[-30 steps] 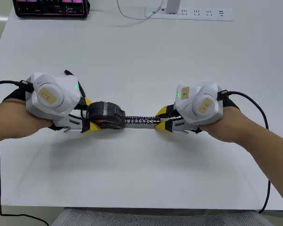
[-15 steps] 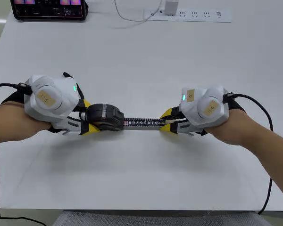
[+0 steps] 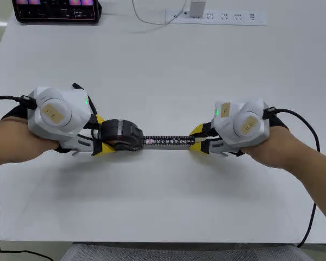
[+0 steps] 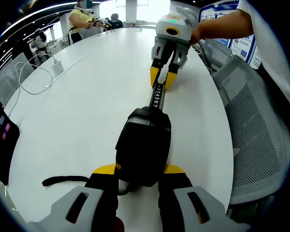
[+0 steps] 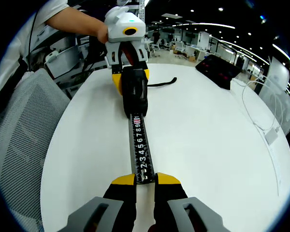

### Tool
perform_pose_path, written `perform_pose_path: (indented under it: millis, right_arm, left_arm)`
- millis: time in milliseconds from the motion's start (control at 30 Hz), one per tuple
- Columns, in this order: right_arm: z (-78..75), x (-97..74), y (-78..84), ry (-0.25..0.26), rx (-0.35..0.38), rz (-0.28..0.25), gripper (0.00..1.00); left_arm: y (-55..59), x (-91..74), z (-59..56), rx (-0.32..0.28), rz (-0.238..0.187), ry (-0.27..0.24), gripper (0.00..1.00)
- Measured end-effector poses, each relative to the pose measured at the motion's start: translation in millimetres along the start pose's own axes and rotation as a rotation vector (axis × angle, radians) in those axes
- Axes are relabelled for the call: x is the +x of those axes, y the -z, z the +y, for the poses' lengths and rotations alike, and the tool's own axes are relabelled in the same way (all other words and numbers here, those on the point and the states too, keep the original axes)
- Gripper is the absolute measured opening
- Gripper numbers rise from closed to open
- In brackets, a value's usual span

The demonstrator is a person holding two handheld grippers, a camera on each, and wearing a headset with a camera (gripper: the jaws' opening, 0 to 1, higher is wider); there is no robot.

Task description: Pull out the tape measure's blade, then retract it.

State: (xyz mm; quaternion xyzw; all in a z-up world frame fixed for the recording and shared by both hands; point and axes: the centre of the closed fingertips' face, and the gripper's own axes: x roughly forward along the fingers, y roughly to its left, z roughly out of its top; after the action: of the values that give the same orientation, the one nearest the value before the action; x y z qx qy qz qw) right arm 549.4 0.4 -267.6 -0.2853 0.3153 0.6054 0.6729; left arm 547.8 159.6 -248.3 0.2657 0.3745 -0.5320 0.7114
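A black tape measure case [image 3: 121, 134] rests on the white table, held from the left by my left gripper [image 3: 103, 137], whose yellow-tipped jaws are shut on the case [image 4: 143, 145]. Its numbered blade [image 3: 168, 141] runs right to my right gripper [image 3: 197, 141], shut on the blade's end. In the right gripper view the blade [image 5: 140, 154] shows marks up to about ten, leading to the case [image 5: 135, 92] and the left gripper [image 5: 128, 72]. In the left gripper view the right gripper [image 4: 163, 77] pinches the blade [image 4: 157, 95] at the far end.
A dark device with a lit screen [image 3: 57, 9] sits at the table's back left. A white power strip [image 3: 217, 16] with a cable lies at the back centre. A mesh chair [image 4: 261, 140] stands by the near table edge. A black wrist strap [image 4: 63, 181] trails from the case.
My right gripper has moved to the right with the blade's end, drawing more blade out of the case. The left gripper and case have stayed put.
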Motion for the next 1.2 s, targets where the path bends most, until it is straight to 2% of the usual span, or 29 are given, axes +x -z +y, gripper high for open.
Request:
perform_pose_path:
  millis: [1200]
  right_arm:
    - [-1.3,-18.5,23.7,0.024,0.022,0.033,0.09]
  left_arm:
    - [0.0,0.6,0.5,0.004,0.003,0.001,0.27]
